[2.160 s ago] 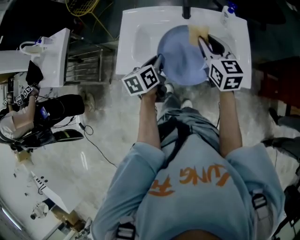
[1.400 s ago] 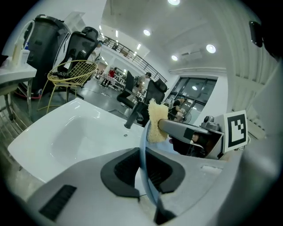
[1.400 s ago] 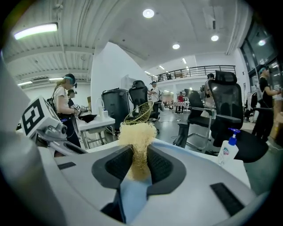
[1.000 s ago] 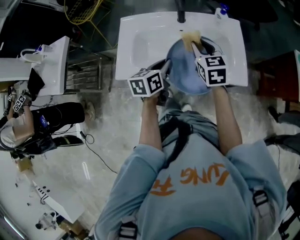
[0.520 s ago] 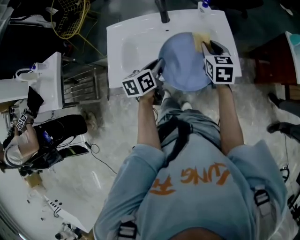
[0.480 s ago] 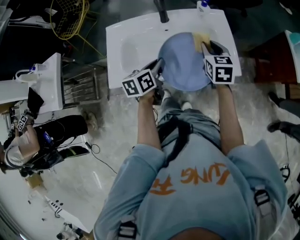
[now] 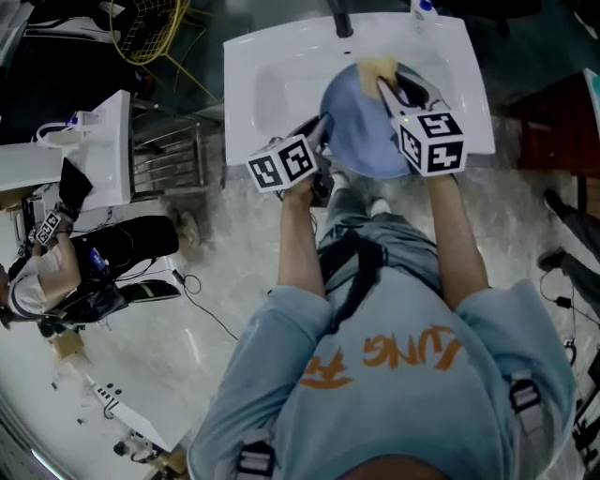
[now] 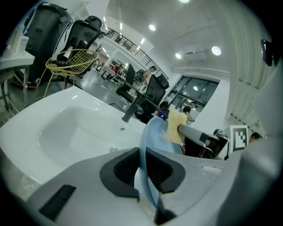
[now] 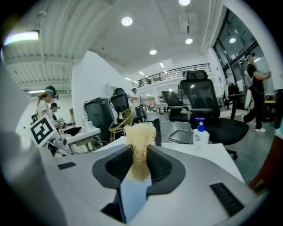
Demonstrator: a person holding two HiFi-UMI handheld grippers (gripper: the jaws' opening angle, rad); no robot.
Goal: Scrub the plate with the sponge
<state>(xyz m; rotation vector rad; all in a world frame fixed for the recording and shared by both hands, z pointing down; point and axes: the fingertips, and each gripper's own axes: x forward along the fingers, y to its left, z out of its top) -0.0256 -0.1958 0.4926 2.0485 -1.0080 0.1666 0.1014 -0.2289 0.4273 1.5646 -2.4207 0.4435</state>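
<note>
The plate [image 8: 150,145] is being pinched by its rim between the left gripper's [image 7: 317,131] jaws and is standing on edge, exposing its face for scrubbing. The right gripper's [image 7: 386,86] jaws are squeezing the sponge [image 9: 139,145], pressing it against the plate's upper part just ahead of them. Below both pairs of jaws, the sink [image 7: 267,66] is probably serving to catch drips.

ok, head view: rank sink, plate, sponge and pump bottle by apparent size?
1. sink: largest by far.
2. plate: clearly smaller, held over the basin.
3. sponge and pump bottle: both small. The frame's top edge cuts off the bottle, so these two stay unranked.
</note>
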